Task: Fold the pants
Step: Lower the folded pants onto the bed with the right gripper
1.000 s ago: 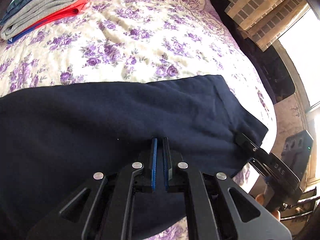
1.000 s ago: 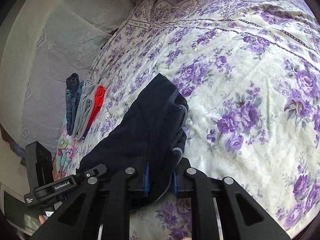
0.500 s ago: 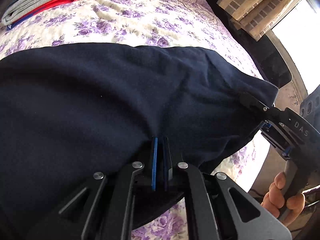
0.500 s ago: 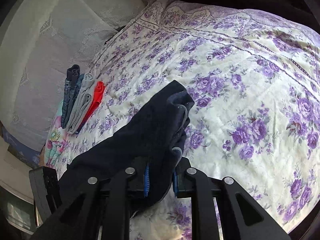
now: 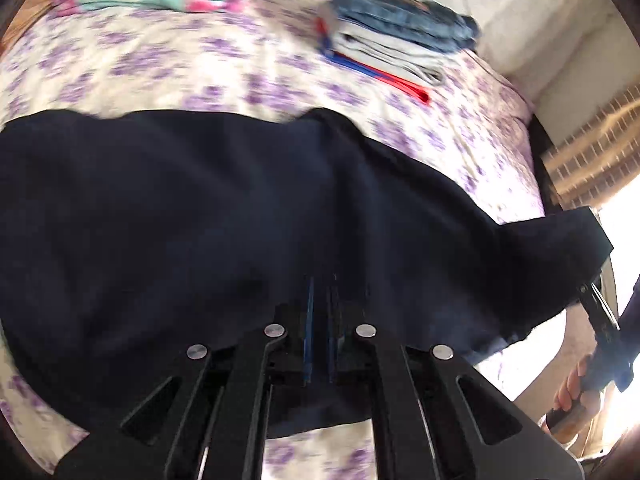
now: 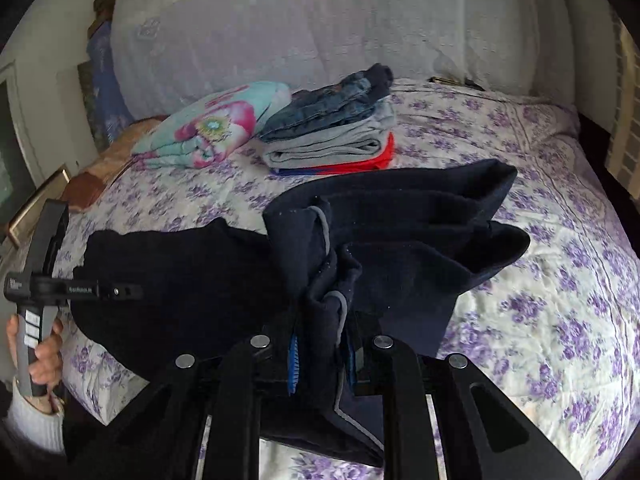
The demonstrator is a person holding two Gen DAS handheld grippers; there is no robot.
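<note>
**Both grippers pinching the navy pants over the bed**

The right wrist view is showing what the left one is hiding: the navy pants (image 6: 400,240) are bunching into thick folds, with a grey drawstring or trim running down into the right gripper (image 6: 320,356). Its blue-padded jaws are standing slightly apart with a wad of cloth squeezed between them. The legs are trailing away over the floral bedspread (image 6: 560,320) toward a stack of folded clothes (image 6: 332,136), which is sitting just beside a flowered pillow (image 6: 212,124). At the left edge, the left gripper (image 6: 132,291) is reaching into the dark cloth, its tips lost in the fabric.

The left wrist view is blurring with motion, yet it is showing the pants (image 5: 200,220) as one broad dark sheet stretching across the frame. The left gripper (image 5: 320,332) is pressing its jaws almost together on the near edge of the cloth. Far right, the right gripper (image 5: 600,320) is holding the opposite end, with the person's hand (image 5: 572,388) wrapping its handle.
</note>
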